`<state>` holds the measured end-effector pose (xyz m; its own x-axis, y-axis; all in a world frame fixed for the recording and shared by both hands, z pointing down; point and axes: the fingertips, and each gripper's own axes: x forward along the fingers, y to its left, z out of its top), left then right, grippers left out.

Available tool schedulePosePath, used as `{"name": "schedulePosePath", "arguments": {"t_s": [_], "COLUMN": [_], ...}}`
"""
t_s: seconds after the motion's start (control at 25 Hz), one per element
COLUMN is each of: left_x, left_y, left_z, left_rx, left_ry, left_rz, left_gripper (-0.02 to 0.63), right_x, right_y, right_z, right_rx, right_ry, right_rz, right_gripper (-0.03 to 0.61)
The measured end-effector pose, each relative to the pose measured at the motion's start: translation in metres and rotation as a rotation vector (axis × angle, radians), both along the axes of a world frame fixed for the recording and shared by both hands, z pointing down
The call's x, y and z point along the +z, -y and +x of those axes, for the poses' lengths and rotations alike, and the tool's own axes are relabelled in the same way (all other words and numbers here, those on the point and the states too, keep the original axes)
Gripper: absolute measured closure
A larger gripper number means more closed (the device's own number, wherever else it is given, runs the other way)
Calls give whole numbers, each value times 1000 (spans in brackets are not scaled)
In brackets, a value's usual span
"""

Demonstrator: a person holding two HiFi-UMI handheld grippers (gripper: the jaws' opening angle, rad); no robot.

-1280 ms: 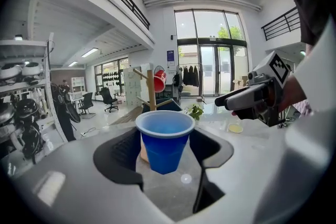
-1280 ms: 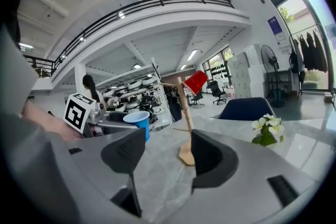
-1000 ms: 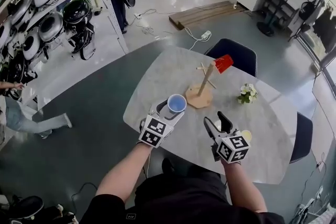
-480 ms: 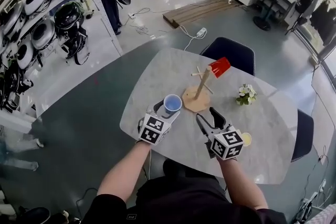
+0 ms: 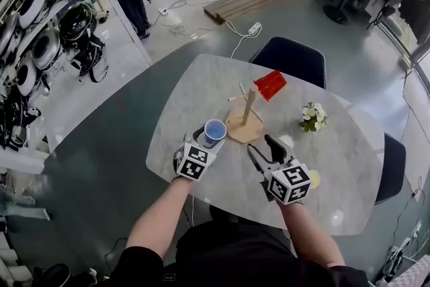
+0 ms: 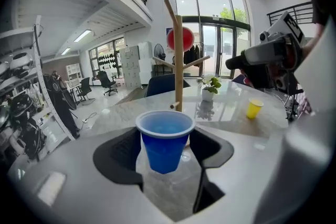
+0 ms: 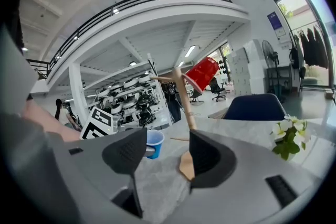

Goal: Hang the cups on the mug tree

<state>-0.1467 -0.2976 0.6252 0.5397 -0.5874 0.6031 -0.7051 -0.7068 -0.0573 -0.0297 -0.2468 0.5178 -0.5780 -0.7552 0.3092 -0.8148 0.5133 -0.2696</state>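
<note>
Lower and closer to the wooden mug tree [image 5: 247, 106] than a second ago, the left gripper [image 5: 209, 140] has brought the blue plastic cup [image 5: 215, 130] down over the white marble table [image 5: 195, 80]. In the head view the cup is just beside the tree's round base, on its left. The left pads [image 6: 118, 147] pinch the cup by its sides, mouth up, and its bottom appears clear of the tabletop.

The right gripper [image 5: 263, 148] has also edged in toward the tree and sits on the near side of the base, pointing at it. Its fingers [image 7: 126, 152] are spread with nothing held between them; only the base and post show through the gap.

A red plastic cup [image 5: 269, 85] hangs tilted on an upper peg of the tree, on the side away from the blue cup. Right of the tree stands a small pot of white flowers [image 5: 310, 116]. A small yellow cup [image 5: 314, 178] sits well apart from the tree, beyond the right gripper. A dark blue chair [image 5: 289, 58] stands behind the tree at the table's far edge.
</note>
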Motion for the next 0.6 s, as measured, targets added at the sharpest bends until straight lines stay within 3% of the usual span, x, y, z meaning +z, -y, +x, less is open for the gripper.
{"name": "schedulePosePath", "arguments": {"t_s": [0.24, 0.6], "left_x": [21, 14], "left_y": [8, 17], "left_z": [7, 31], "left_rx": [17, 129], "left_ry": [70, 181], "left_rz": [-34, 30], "left_gripper": [314, 314], "right_x": [9, 12], "right_y": [4, 4], "right_z": [5, 17], "right_rx": [-3, 28], "right_ry": [2, 2], "right_rz": [-25, -28], "right_gripper": [318, 318]}}
